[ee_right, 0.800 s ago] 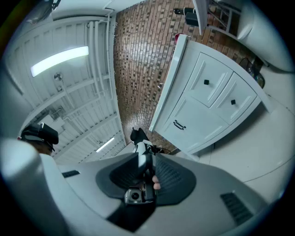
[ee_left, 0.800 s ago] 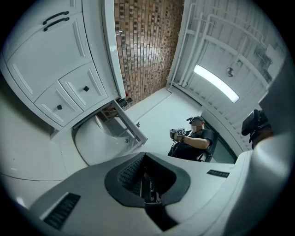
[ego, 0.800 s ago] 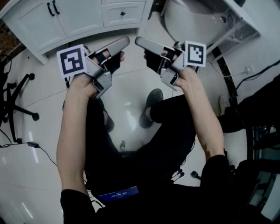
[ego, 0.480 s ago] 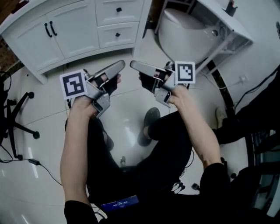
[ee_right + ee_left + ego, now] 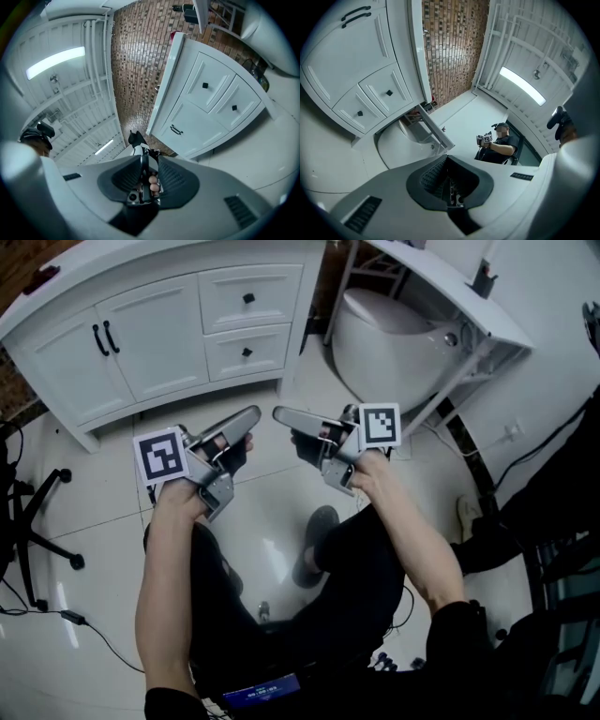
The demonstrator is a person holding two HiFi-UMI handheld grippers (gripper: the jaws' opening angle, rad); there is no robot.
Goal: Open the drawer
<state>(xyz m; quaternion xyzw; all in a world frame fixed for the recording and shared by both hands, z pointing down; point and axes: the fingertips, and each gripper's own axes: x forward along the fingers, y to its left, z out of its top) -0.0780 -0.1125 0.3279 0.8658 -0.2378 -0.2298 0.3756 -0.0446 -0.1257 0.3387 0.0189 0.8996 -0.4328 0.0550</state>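
We hold our left tongs [image 5: 247, 420] and right tongs [image 5: 283, 415] both pressed together on nothing, tips near each other. The upper drawer [image 5: 249, 298] and lower drawer [image 5: 247, 352] sit closed in the white cabinet [image 5: 141, 345], well apart from them.

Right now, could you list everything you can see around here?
cabinet: one, white, ahead on the floor
doors: two, white with black handles, cabinet's left half
drawers: two, white with black knobs, cabinet's right half, both closed
rounded fixture: one, white, right of the cabinet
chair base: one, black, far left
cable: one, black, floor lower left
floor: glossy white tiles
shoe: one, grey, below the grippers
left gripper: grey, jaws together, empty
right gripper: grey, jaws together, empty
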